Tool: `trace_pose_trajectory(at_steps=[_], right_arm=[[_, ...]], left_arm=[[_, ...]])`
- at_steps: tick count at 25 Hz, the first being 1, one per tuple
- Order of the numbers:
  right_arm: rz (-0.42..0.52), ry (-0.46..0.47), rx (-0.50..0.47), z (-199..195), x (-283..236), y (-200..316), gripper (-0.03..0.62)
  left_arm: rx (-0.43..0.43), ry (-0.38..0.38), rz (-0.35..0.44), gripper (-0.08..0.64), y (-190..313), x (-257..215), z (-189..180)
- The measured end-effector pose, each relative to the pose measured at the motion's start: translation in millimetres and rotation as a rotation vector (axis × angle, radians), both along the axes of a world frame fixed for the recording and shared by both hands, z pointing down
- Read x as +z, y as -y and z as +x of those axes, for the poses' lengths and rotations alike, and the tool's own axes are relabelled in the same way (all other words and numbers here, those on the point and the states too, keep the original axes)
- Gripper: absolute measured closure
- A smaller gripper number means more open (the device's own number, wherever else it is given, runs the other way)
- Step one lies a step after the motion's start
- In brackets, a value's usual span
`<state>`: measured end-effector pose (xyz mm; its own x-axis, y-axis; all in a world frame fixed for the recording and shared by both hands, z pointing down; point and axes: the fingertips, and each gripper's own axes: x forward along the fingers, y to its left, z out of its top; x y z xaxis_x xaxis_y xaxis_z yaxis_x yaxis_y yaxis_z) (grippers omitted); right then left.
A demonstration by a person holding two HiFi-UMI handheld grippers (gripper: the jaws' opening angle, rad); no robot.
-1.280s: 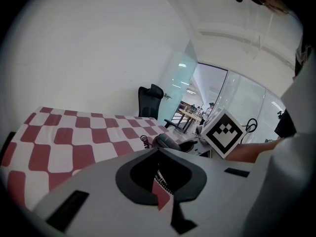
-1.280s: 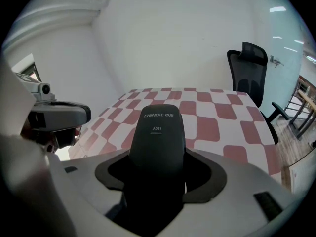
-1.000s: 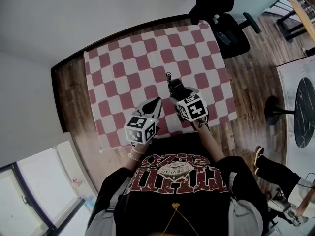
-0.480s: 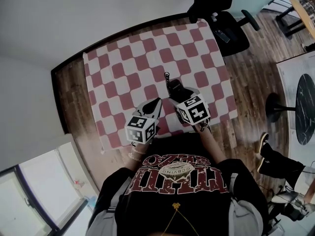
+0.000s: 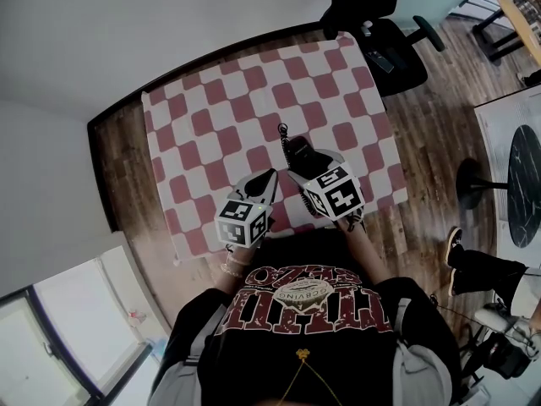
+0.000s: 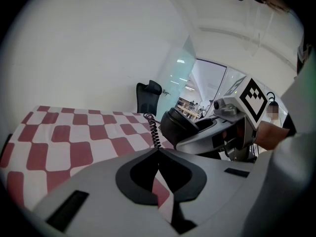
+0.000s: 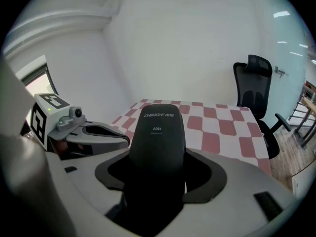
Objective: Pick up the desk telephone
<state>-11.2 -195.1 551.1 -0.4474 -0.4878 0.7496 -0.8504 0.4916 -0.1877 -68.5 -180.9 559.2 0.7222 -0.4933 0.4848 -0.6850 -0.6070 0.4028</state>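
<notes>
A black telephone handset (image 5: 298, 150) is clamped in my right gripper (image 5: 306, 162) and held above the red-and-white checked tablecloth (image 5: 211, 108). In the right gripper view the handset (image 7: 159, 132) stands upright between the grey jaws, printed end up, with the gripper (image 7: 158, 164) shut on it. A coiled black cord (image 5: 282, 132) trails from its far end toward the table. My left gripper (image 5: 270, 177) hovers just left of it, its jaws meeting at the tips (image 6: 158, 151) with nothing seen between them; the cord (image 6: 153, 128) hangs just beyond. The phone's base is not in view.
A black office chair (image 5: 380, 32) stands at the table's far right corner. A dark round table (image 5: 524, 193) and another person's legs (image 5: 478, 269) are on the wood floor to the right. A white wall runs along the table's far side.
My right gripper has shifted slightly with the handset, and the cord's end has drifted a little left. The left gripper has barely moved. The person at lower right has walked.
</notes>
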Motion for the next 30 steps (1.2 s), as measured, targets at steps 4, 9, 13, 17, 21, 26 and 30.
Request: trace_pose_trajectory(at_steps=[4,9,13,17,21,26,30], right_arm=[[0.010,0.000,-0.011,-2.7,-7.8,-0.8,0.296],[0.019,0.005,-0.023,-5.5,-18.3,-1.3,0.296],[0.028,0.004,-0.039,-9.4,-27.6,-1.8,0.296],[0.040,0.004,-0.051,-12.2,-34.5,-3.2,0.296],[0.047,0.005,-0.060,-13.2,-39.1,-4.0,0.296],[0.054,0.007,-0.072,-14.8,-44.2,-2.9,0.296],[0.058,0.011,-0.077,-15.1,-46.8,-2.8,0.296]], left_arm=[[-0.001,0.003,0.001,0.560,-0.2,0.4,0.0],[-0.003,0.007,-0.002,0.560,-0.7,1.9,-0.5],[-0.003,0.008,-0.006,0.560,0.1,1.8,-0.2],[0.004,0.009,-0.007,0.560,-1.4,2.5,1.7],[0.006,0.009,-0.007,0.560,-2.0,3.3,2.7],[0.006,0.009,-0.011,0.560,-1.2,3.6,2.6],[0.009,0.013,-0.011,0.560,-1.6,4.0,3.3]])
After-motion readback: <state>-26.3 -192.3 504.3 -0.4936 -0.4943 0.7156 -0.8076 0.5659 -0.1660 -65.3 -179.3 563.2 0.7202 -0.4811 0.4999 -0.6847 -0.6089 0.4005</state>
